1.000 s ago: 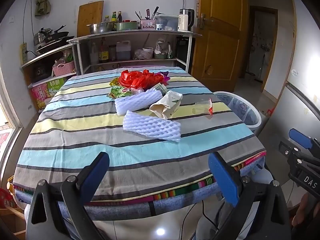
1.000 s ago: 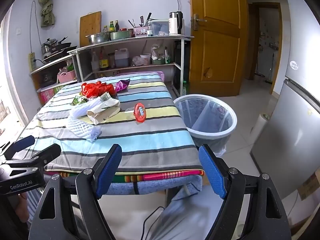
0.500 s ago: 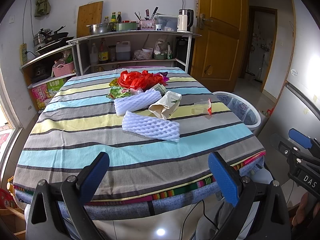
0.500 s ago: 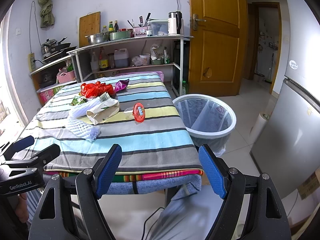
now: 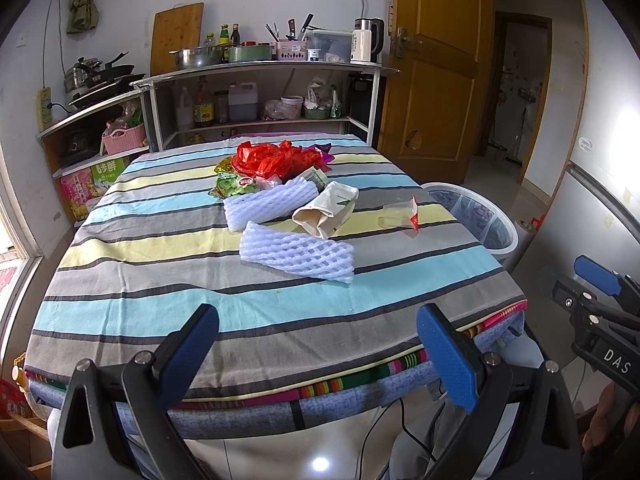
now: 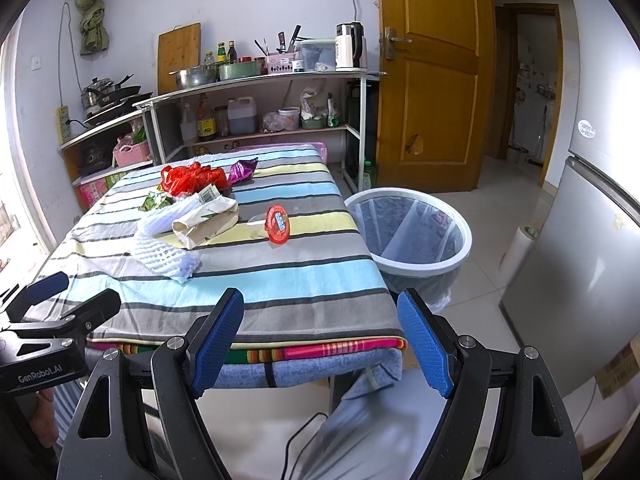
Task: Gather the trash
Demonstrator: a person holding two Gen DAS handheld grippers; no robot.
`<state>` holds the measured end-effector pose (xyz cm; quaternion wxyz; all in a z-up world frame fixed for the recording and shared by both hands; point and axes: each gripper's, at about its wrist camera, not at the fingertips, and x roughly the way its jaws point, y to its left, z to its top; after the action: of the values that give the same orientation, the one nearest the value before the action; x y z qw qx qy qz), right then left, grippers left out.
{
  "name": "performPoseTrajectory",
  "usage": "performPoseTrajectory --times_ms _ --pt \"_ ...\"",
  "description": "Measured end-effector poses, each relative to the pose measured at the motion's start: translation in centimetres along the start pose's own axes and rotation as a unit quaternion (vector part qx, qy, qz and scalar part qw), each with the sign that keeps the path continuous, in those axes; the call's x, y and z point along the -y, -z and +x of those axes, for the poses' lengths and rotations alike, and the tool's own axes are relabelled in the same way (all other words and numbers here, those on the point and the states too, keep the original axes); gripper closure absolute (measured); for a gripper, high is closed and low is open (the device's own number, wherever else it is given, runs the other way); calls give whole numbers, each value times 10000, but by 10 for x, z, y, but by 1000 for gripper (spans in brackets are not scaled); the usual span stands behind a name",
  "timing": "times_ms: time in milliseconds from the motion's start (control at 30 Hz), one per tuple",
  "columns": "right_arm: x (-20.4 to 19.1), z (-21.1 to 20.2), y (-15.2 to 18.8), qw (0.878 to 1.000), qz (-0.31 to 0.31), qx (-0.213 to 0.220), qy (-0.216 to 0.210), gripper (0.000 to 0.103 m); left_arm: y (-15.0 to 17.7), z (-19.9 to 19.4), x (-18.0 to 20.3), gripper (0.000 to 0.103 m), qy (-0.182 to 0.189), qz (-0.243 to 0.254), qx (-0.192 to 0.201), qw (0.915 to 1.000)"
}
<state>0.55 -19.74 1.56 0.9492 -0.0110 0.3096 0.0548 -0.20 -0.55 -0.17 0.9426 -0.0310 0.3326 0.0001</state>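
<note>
1. Trash lies uncollected on the striped worktop (image 5: pixel 160 280): nothing is lifted, and by my reading the task has not begun.
2. Nearest the front sits a white foam net sleeve (image 5: pixel 298 254), with a second foam sleeve (image 5: pixel 270 204) just behind it and a beige paper bag (image 5: pixel 326 210) touching that one's right end.
3. Farther back is a crumpled red plastic bag (image 5: pixel 276 160), with green snack wrappers (image 5: pixel 232 188) at its left and a purple wrapper (image 6: pixel 242 170) at its right.
4. Apart from the heap, toward the right edge of the worktop, lies a clear cup with a red foil lid (image 6: pixel 278 224).
5. The lined waste bin (image 6: pixel 408 236) stands on the floor just beside the worktop's right edge; its liner looks empty as far as the right wrist view shows.
6. The left tool (image 5: pixel 318 344) hangs before the worktop's near edge, fingers spread wide, pinching nothing.
7. The right tool (image 6: pixel 320 336) sits off the near right corner, likewise spread and empty, with the bin ahead to its right.
8. Room: the near half of the worktop is bare cloth, so both tools have a clear run forward to the heap.
9. Edges: the cloth overhangs the near edge, and a low approach could snag it; the fridge (image 6: pixel 592 240) stands beyond the bin, well apart from the worktop.
10. The cup is closest to the bin and probably suits the right tool first.
</note>
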Motion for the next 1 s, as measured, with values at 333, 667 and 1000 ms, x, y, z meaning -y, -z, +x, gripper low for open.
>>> performPoseTrajectory --times_ms 333,667,1000 --pt "5 -6 -1 10000 33 17 64 23 -2 -2 4 2 72 1 -18 10000" --pt "12 -11 -2 9999 78 53 130 23 -3 0 12 2 163 4 -64 9998" --pt "10 -10 -1 9999 67 39 99 23 -3 0 11 2 153 -6 -65 9999"
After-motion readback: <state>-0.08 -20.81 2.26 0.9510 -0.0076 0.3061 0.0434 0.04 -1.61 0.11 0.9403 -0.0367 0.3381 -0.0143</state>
